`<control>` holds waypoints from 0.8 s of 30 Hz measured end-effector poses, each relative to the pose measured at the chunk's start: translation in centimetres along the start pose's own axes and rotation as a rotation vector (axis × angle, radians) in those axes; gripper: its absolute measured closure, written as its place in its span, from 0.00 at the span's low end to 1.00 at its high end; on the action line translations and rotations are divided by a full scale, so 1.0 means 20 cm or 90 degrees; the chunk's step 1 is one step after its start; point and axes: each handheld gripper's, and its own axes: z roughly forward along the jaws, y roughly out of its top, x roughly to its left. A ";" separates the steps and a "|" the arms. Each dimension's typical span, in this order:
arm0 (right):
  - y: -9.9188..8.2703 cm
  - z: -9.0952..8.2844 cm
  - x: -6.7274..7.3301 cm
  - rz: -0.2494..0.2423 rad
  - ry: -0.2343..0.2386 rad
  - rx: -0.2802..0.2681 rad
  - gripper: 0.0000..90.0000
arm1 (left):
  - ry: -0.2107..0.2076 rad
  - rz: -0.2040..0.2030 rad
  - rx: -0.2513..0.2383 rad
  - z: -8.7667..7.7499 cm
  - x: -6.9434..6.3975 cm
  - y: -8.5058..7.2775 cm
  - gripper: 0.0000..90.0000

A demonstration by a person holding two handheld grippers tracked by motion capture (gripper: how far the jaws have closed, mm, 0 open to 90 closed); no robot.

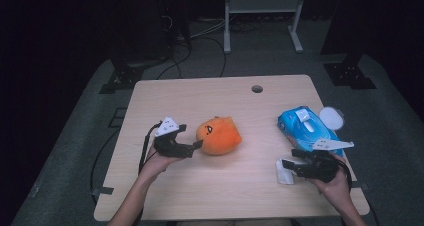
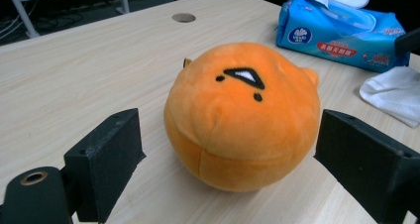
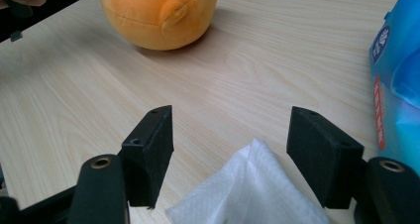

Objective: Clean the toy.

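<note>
The orange plush toy (image 1: 218,135) sits on the counter (image 1: 225,196) a little left of middle, and the left gripper (image 1: 197,145) comes at it from the left with its jaws spread wide, one on each side of the toy and neither pressing it. To my eye the trouble lies in the shape: the toy is round and soft, so if the jaws close too near its front bulge it may squirt forward or roll toward the blue pack of wipes (image 1: 307,127) instead of being caught. Closing too low could scrape a jaw along the wood. The right gripper (image 1: 281,163) hangs over a white tissue (image 1: 284,177) with its jaws spread too, the tissue lying between them unpinched; a careless nudge there could drag the tissue away.
</note>
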 end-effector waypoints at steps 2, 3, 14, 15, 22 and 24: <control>0.00 0.00 0.00 -0.001 -0.001 0.001 0.37 | 0.001 -0.001 0.003 0.00 0.00 -0.01 0.12; 0.00 0.00 0.00 -0.002 -0.001 0.000 0.37 | 0.001 -0.001 0.007 -0.01 0.00 -0.02 0.12; 0.00 0.00 0.00 0.001 -0.001 0.003 0.37 | 0.000 -0.019 0.010 -0.03 0.01 -0.09 0.12; 0.00 0.00 0.00 0.000 -0.001 0.003 0.37 | 0.001 -0.018 0.012 -0.04 0.01 -0.09 0.12; -0.01 0.00 0.00 -0.001 -0.001 0.003 0.37 | 0.006 -0.023 0.018 -0.07 0.02 -0.14 0.12; -0.01 0.00 0.00 -0.001 -0.002 0.004 0.37 | 0.008 -0.026 0.020 -0.08 0.02 -0.16 0.12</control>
